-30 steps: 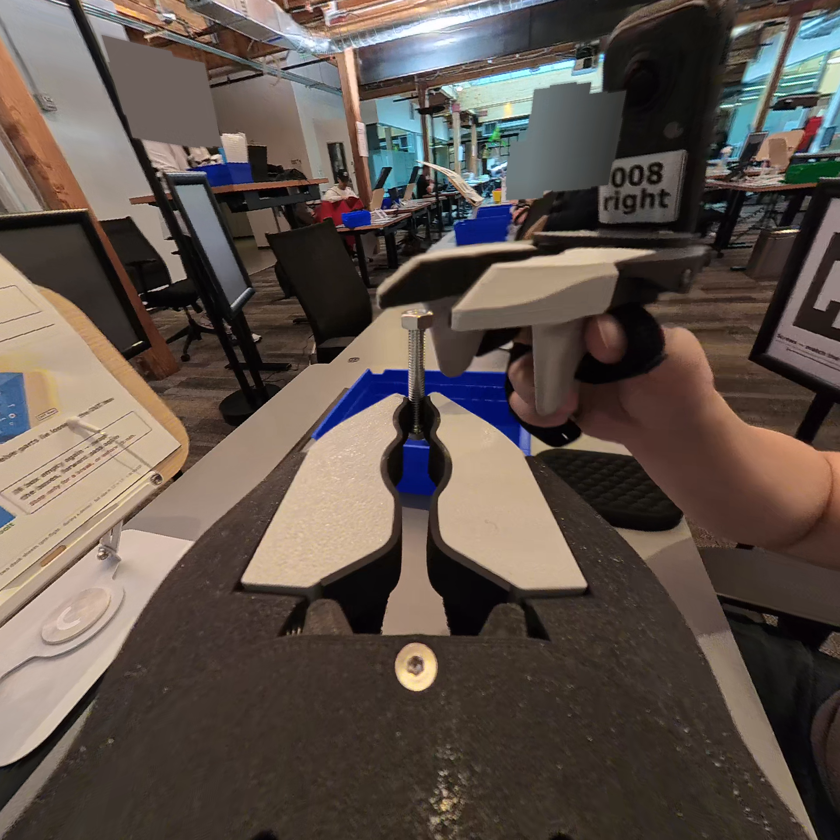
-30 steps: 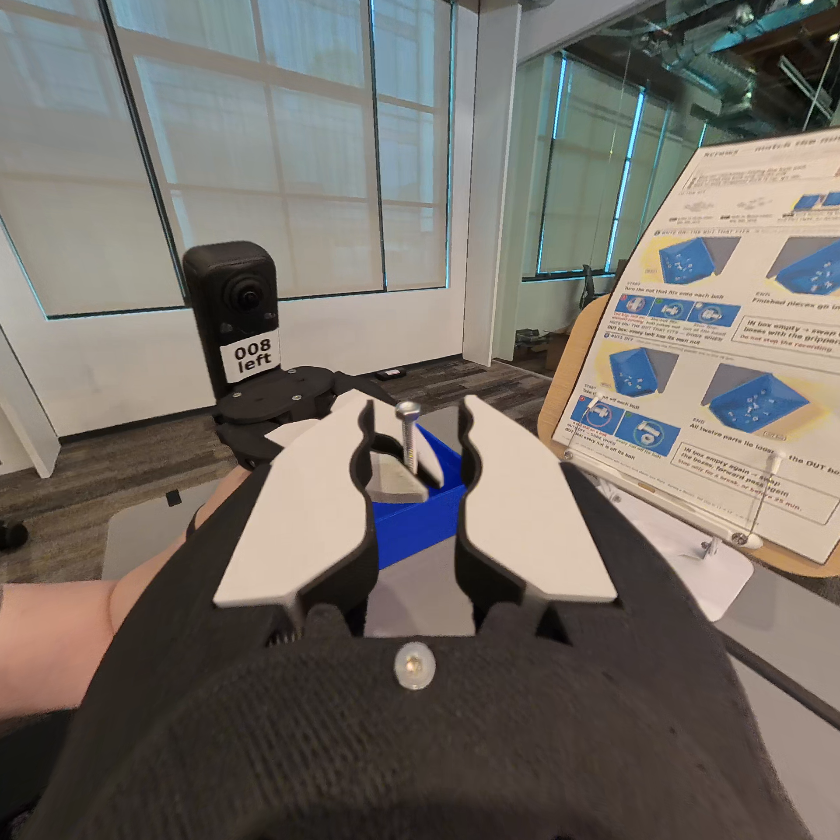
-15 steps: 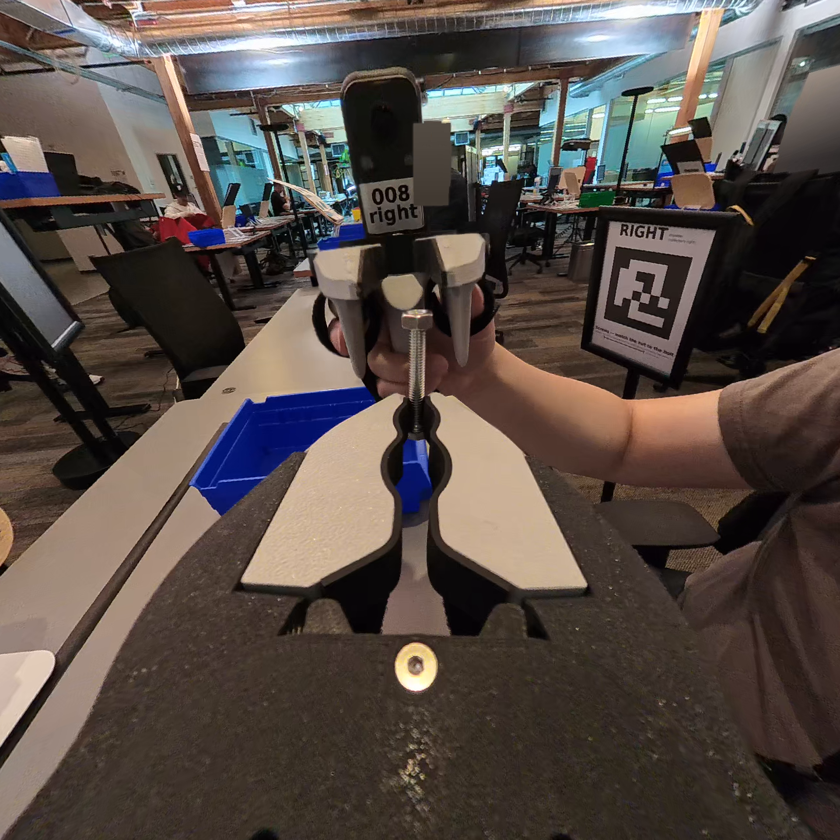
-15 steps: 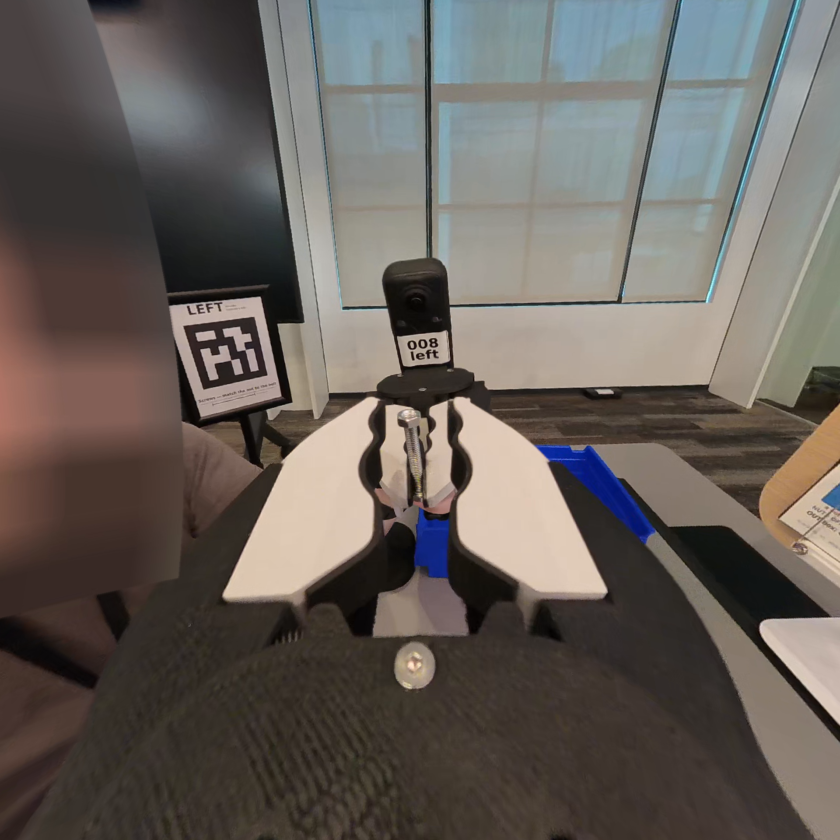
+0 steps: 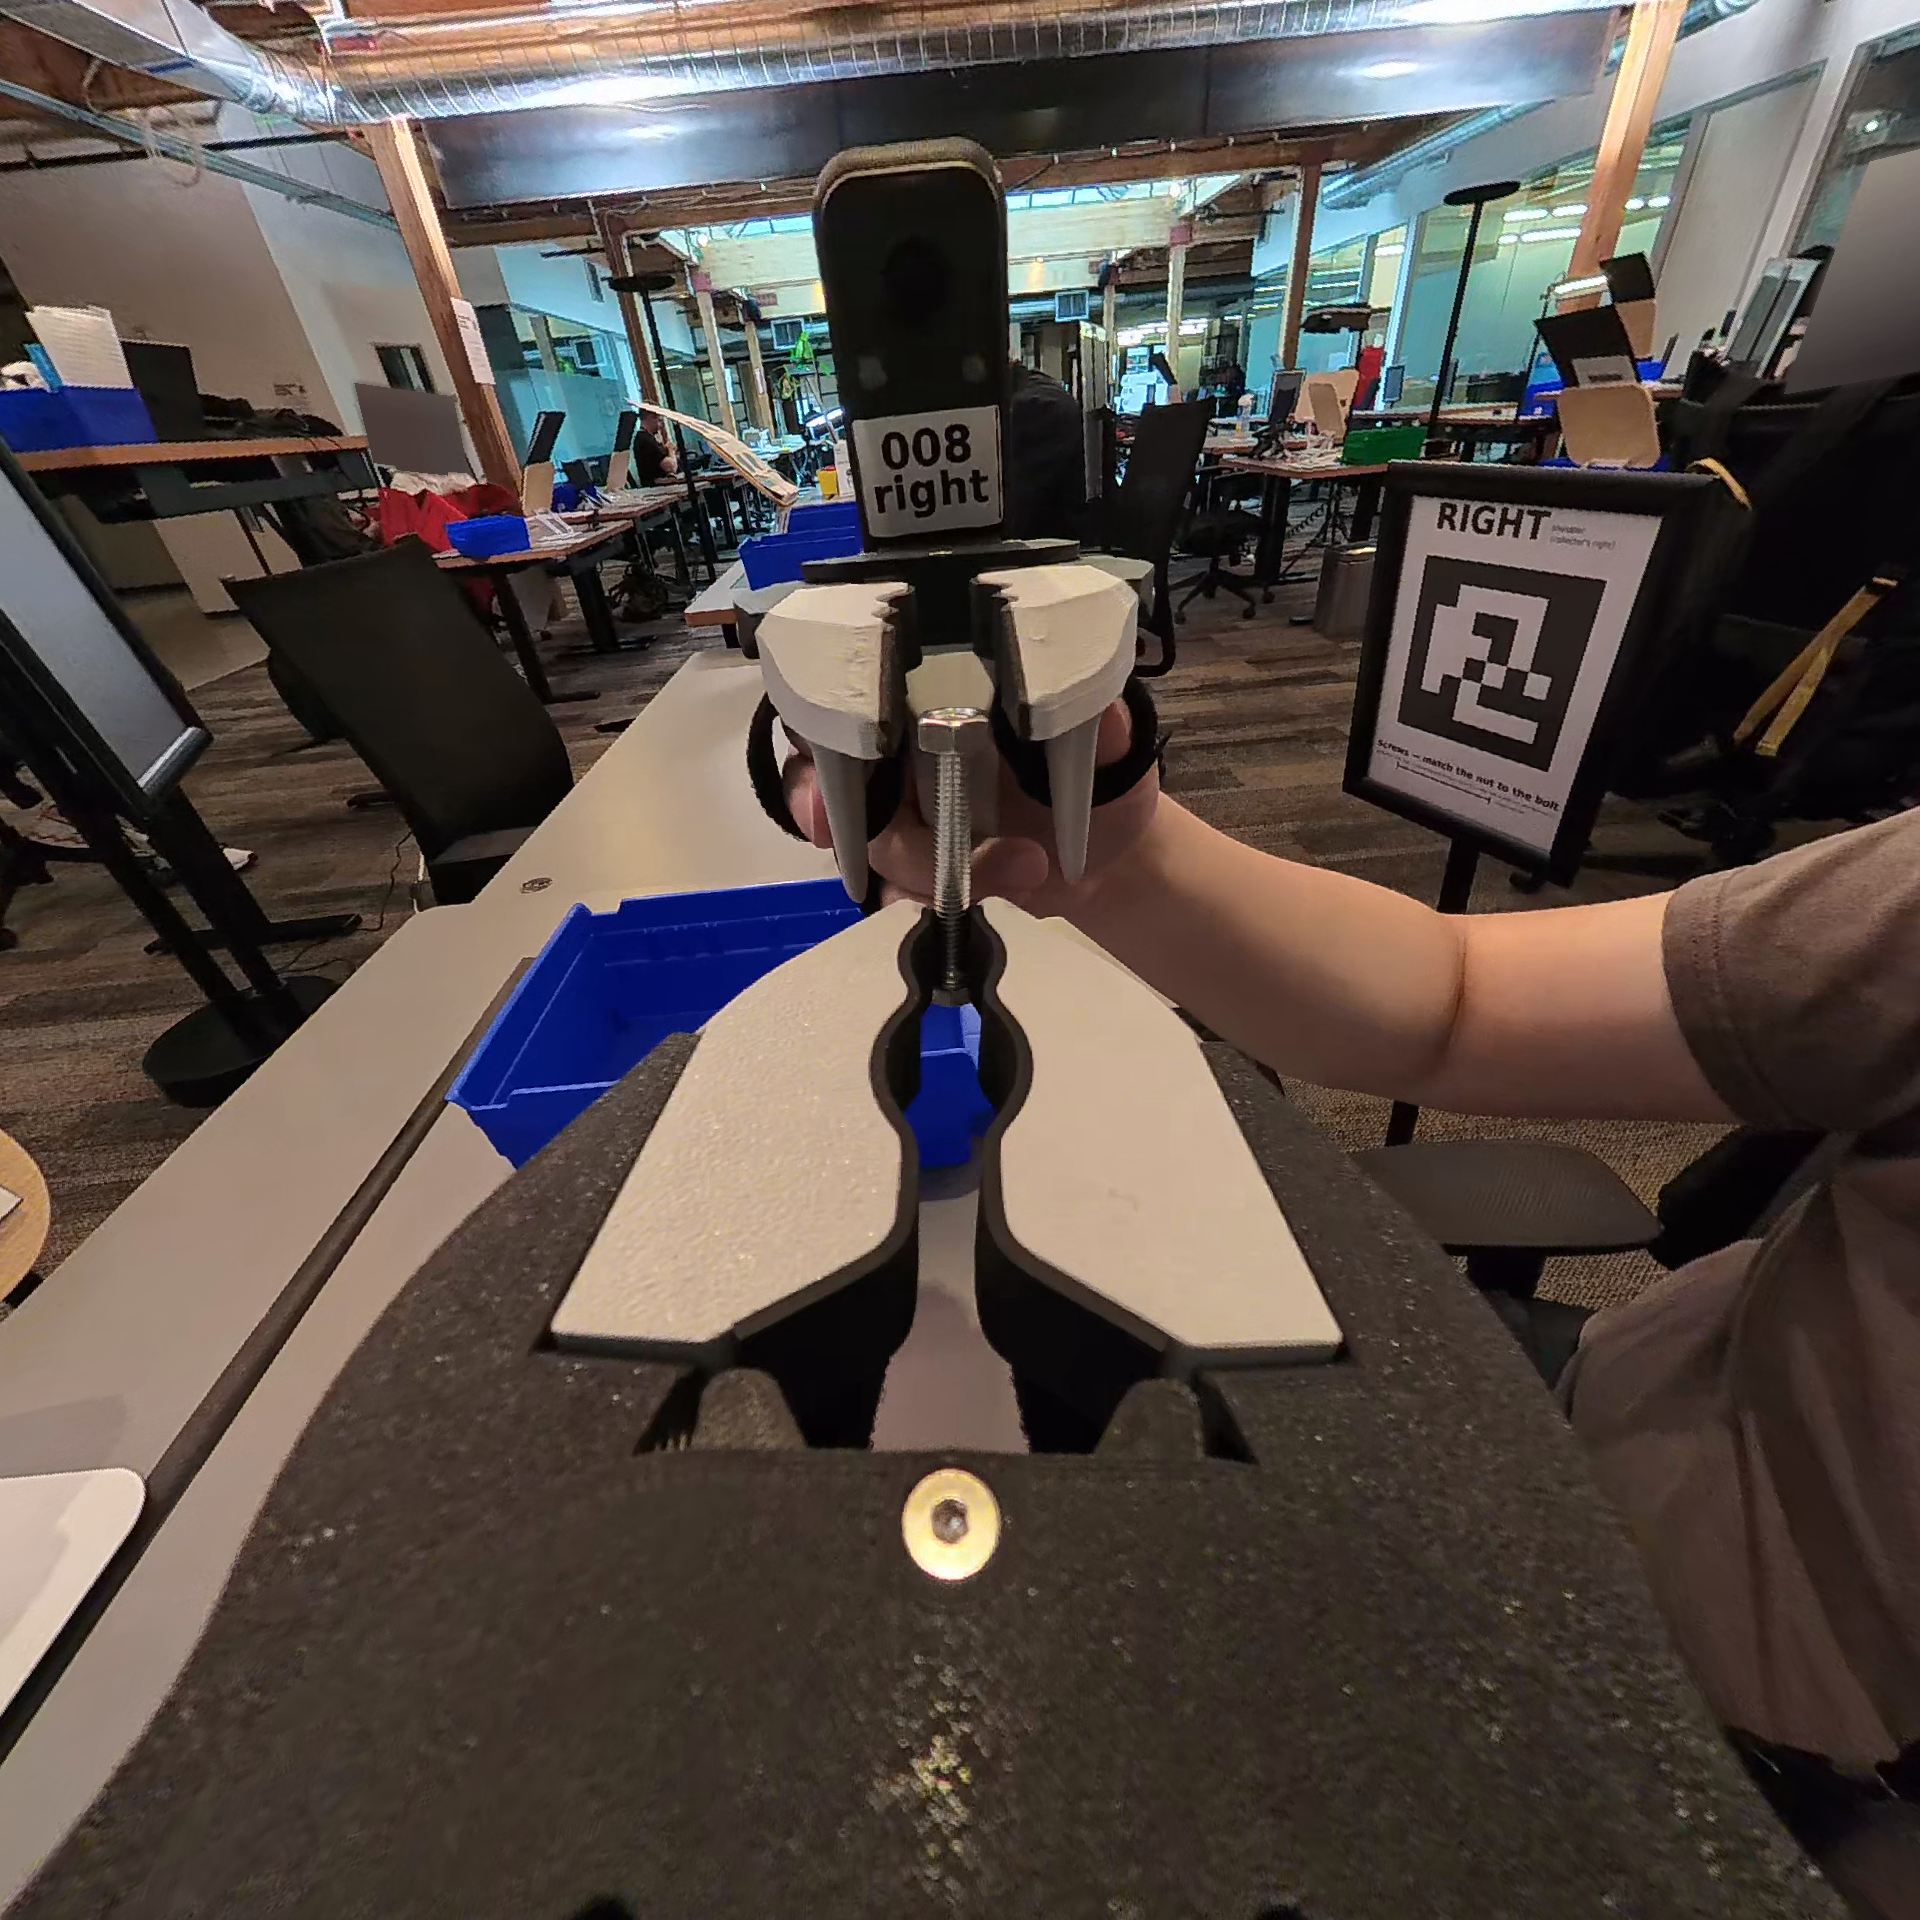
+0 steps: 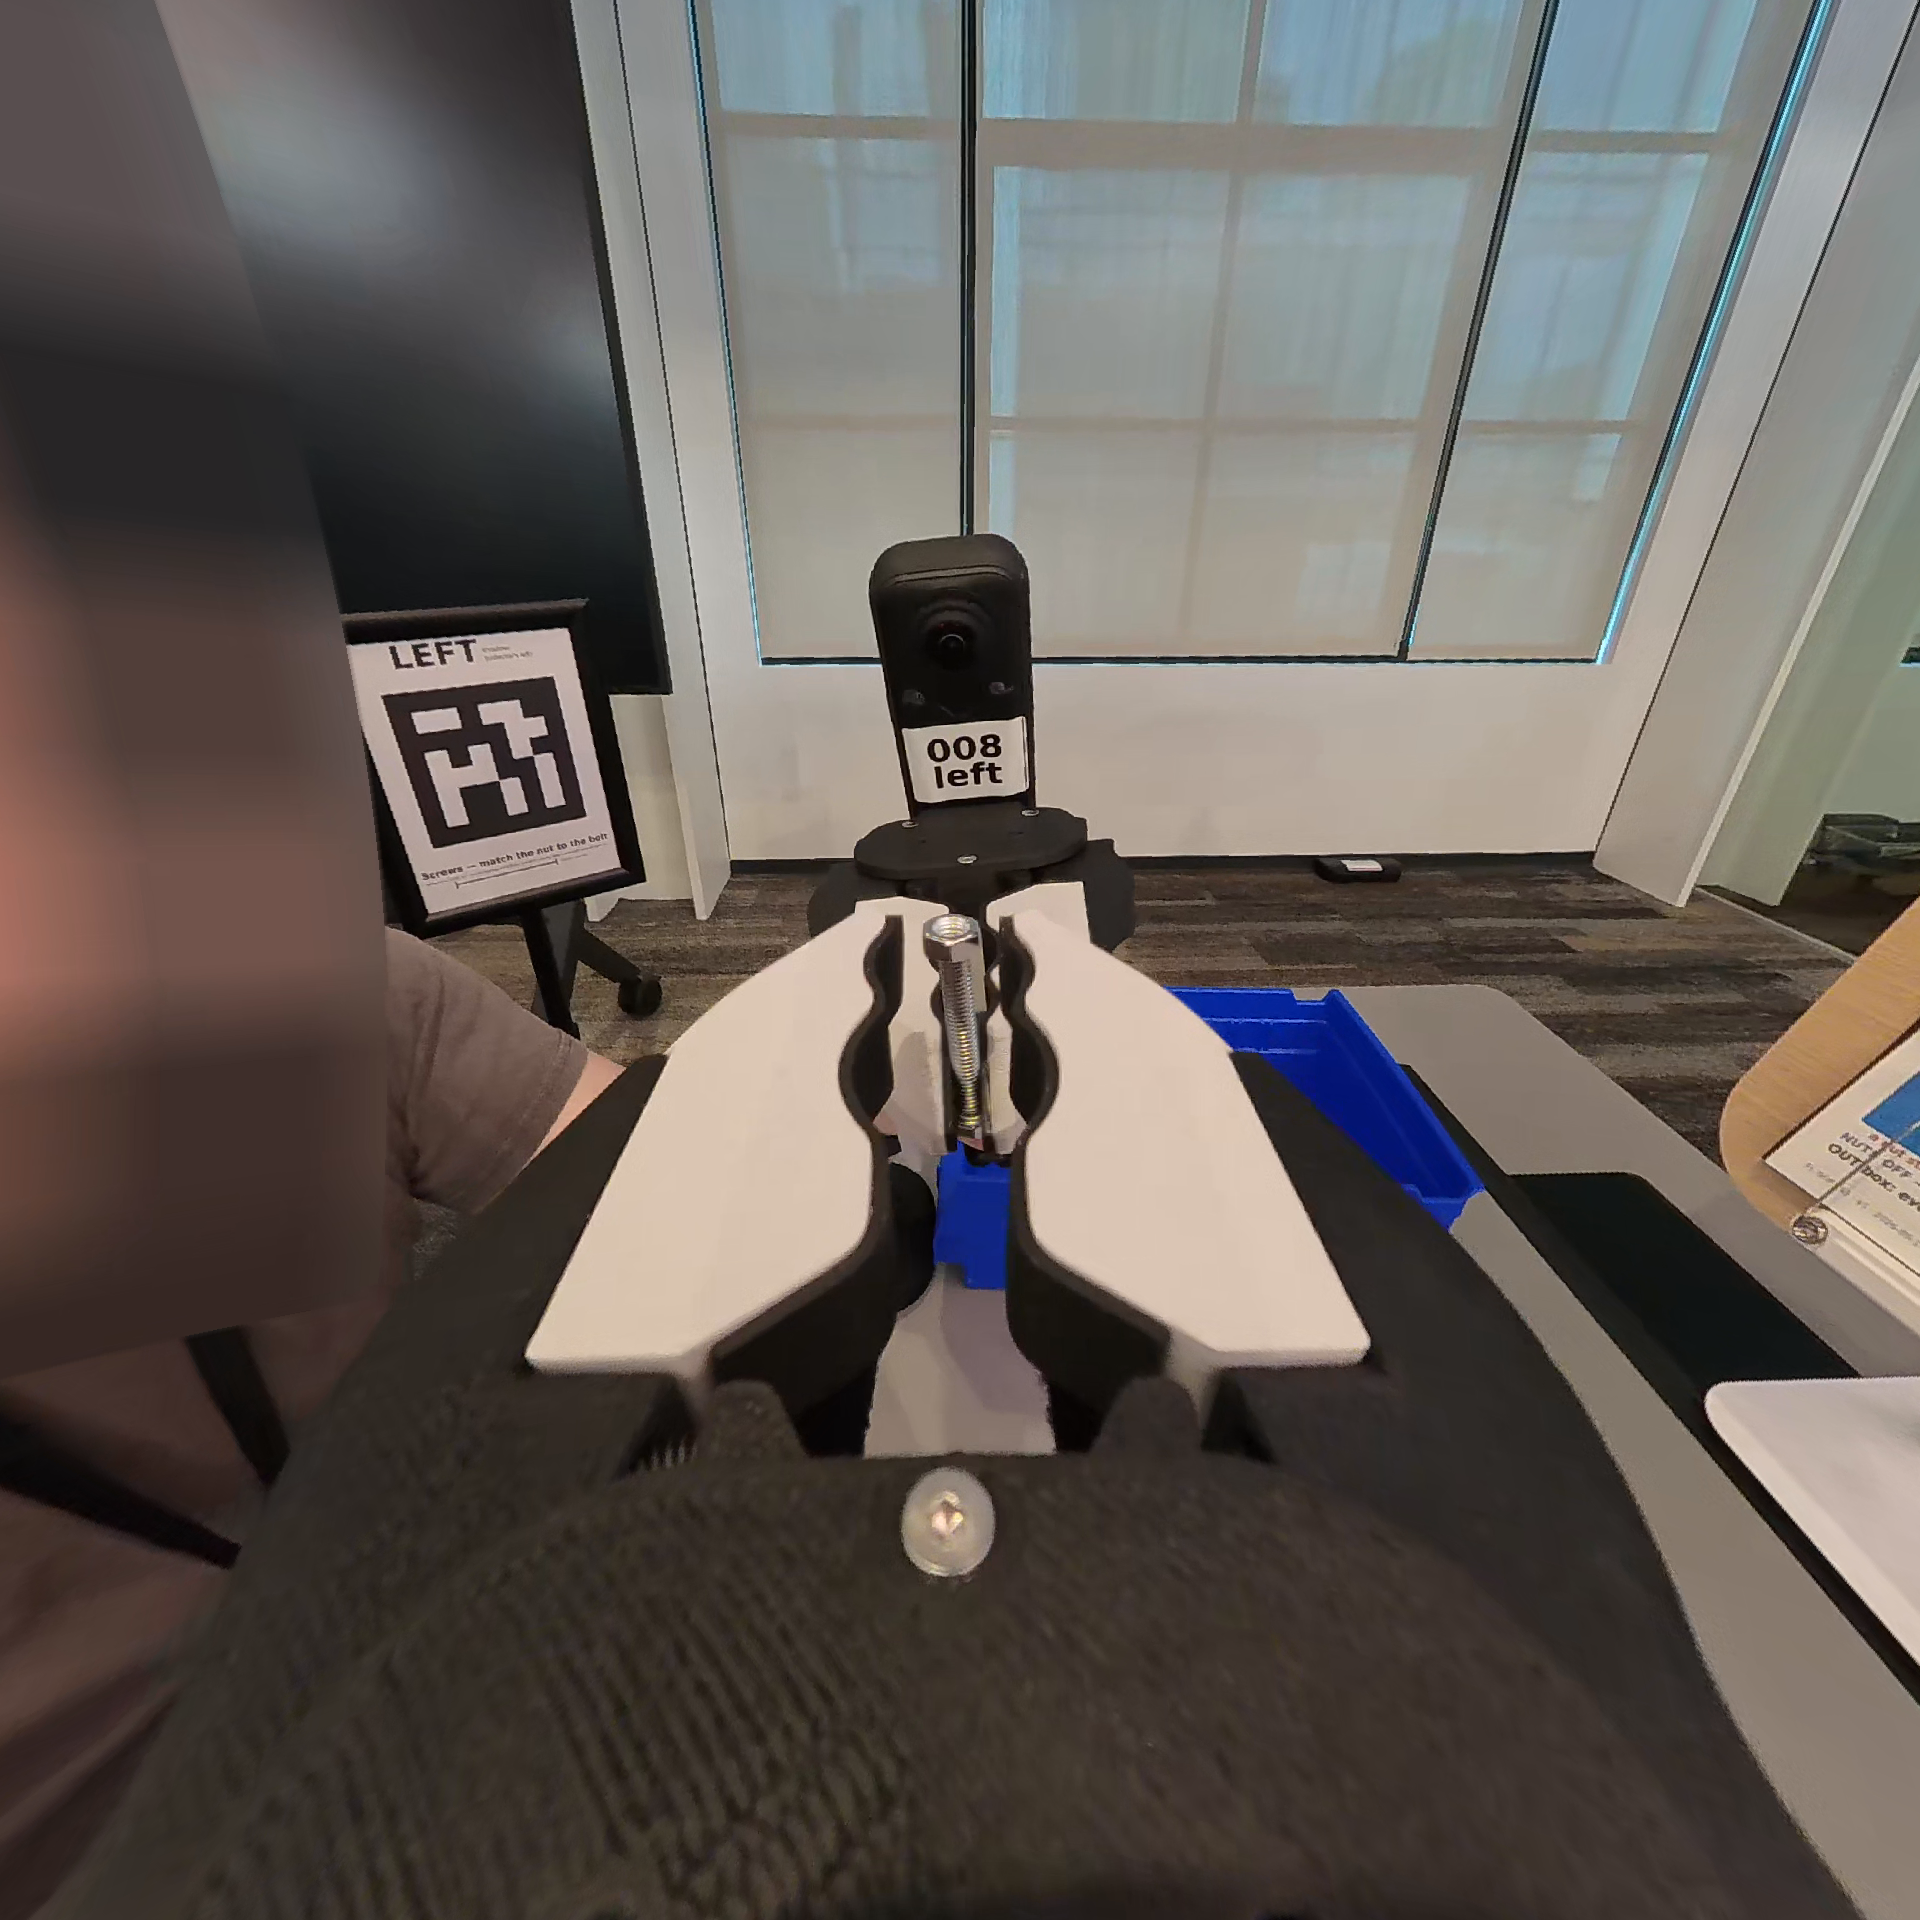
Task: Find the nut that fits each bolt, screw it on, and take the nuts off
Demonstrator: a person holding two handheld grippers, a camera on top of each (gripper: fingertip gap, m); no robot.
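Observation:
My left gripper (image 5: 951, 914) is shut on the lower end of a silver hex-head bolt (image 5: 951, 821) and holds it upright, head up, above the blue bin (image 5: 665, 997). My right gripper (image 5: 948, 665) faces it head-on, with its jaws apart. In the right wrist view my right gripper (image 6: 954, 935) is open with the bolt (image 6: 961, 1018) standing between its fingertips, a small gap on each side of the head. The left gripper (image 6: 971, 1132) shows just behind, clamped on the bolt's bottom. I see no nut on the bolt or in either gripper.
The blue bin (image 6: 1340, 1060) sits on a long grey table (image 5: 312, 1195). A black mat (image 6: 1621, 1278), a white pad (image 6: 1818, 1475) and a wooden instruction board (image 6: 1849, 1164) lie to the right. Marker signs on stands (image 5: 1507, 665) (image 6: 488, 769) flank the person's seat. Some 4 centimeters of space lies between my two pairs of fingers.
Both grippers have swung round to face each other. The right gripper has come in line with the bolt and closer, so the bolt head now stands between its fingertips. The left stays shut on the bolt.

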